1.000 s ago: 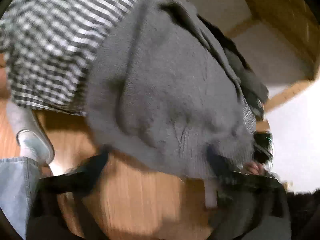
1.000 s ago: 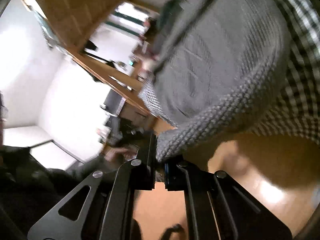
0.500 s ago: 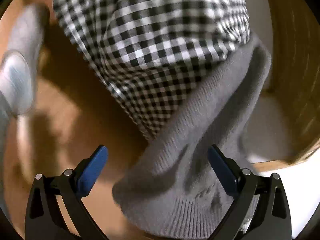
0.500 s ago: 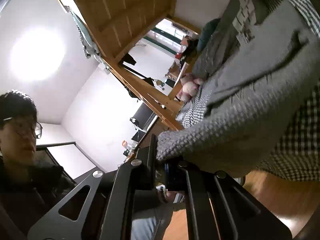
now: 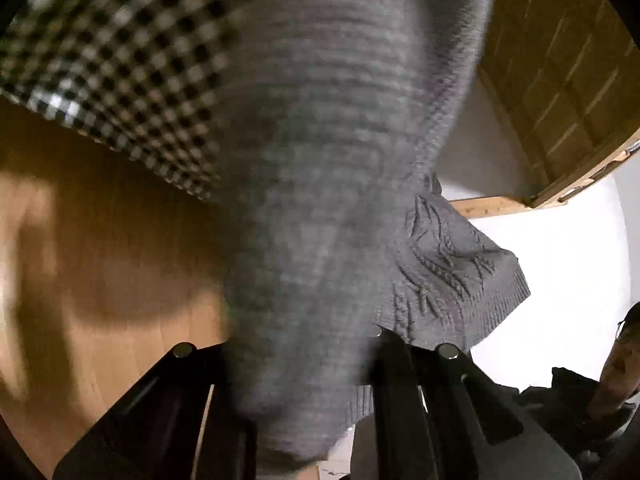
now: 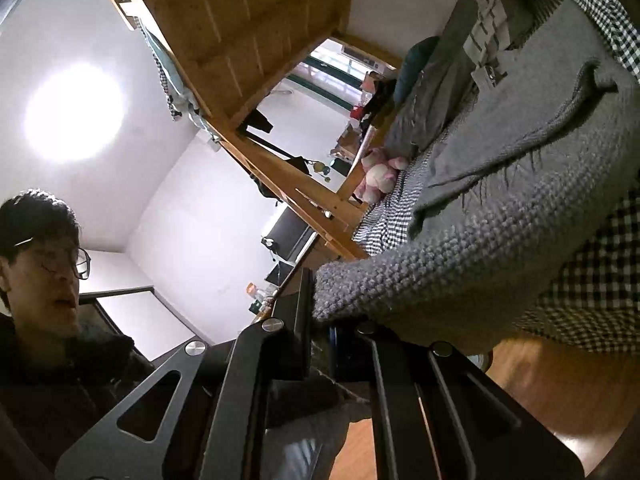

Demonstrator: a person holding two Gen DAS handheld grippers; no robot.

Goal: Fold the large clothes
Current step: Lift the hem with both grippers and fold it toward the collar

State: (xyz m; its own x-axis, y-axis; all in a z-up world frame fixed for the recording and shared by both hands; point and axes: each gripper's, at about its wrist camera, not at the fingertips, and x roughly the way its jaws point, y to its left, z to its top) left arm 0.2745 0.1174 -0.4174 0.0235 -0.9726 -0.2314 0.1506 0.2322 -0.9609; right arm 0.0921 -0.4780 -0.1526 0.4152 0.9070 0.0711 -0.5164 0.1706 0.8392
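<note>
The left tongs are closing, with a thick fold of the grey knitted sweater bunched between their black arms; the blur hides whether the pads already press on the knit, though the cloth fills the gap from one arm to the other. The right tongs are pinched together on the coarse-knit edge of the same sweater, which rises out of the narrow slot between the two black arms.

From both grips the sweater runs away from the cameras and up onto the bed. In the left wrist view its cable-patterned hem hangs free to the right of the tongs. Under the sweater lies a black-and-white checked bedsheet, whose edge drapes over the side of the bed above the wooden floor. In the right wrist view the same checked sheet shows below and beyond the sweater, with the floor beneath it.

Farther along the bed lie more grey and striped clothes, and near them a pink plush toy rests against the wooden bed frame. The underside of an upper wooden bunk spans the view above. At the left a person in a dark jacket stands under a bright ceiling lamp.
</note>
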